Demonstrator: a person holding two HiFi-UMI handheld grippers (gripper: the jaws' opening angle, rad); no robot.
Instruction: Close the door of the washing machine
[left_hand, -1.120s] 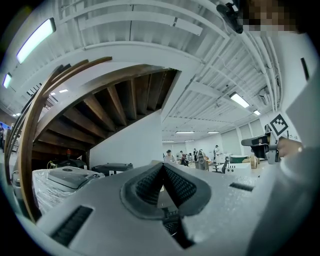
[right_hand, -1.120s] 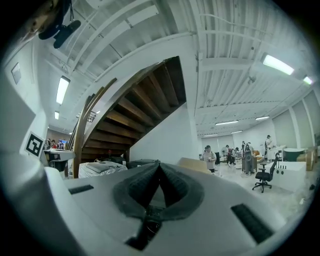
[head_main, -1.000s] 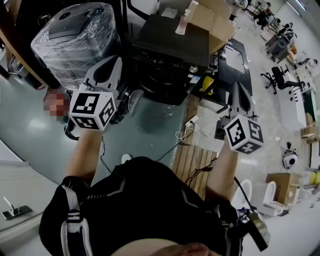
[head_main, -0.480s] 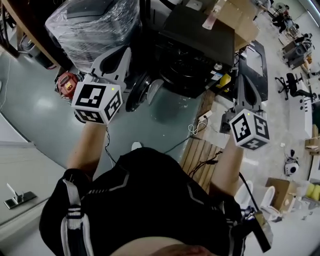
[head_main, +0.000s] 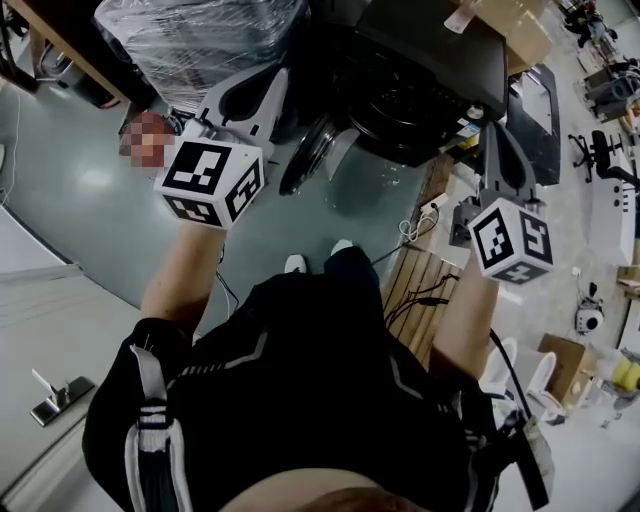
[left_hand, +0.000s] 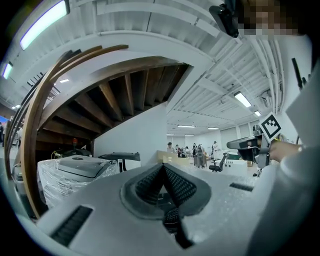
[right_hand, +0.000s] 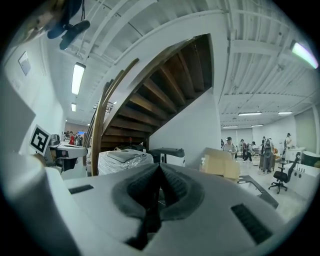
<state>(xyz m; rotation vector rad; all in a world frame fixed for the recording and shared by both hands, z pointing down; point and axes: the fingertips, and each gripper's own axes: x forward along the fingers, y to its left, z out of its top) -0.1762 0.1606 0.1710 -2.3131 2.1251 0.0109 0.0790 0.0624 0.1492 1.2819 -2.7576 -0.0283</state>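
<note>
A black front-loading washing machine (head_main: 440, 55) stands ahead of me at the top of the head view. Its round door (head_main: 312, 155) hangs swung open toward the left, and the dark drum opening (head_main: 400, 105) shows behind it. My left gripper (head_main: 272, 78) is shut and empty, its tips just left of the open door and apart from it. My right gripper (head_main: 493, 130) is shut and empty, off the machine's right front corner. In the left gripper view the closed jaws (left_hand: 162, 166) point level, with the machine's dark top (left_hand: 120, 157) beyond. The right gripper's jaws (right_hand: 159, 167) are also closed.
A plastic-wrapped appliance (head_main: 200, 30) stands left of the machine. Cardboard boxes (head_main: 510, 25) sit behind it on the right. A wooden pallet (head_main: 420, 290) and loose cables (head_main: 415, 225) lie on the floor by my right arm. A wooden staircase (right_hand: 150, 95) rises overhead.
I have stepped closer to the washing machine. Both shut grippers have moved forward and slightly down toward it, and the open door now sits between them.
</note>
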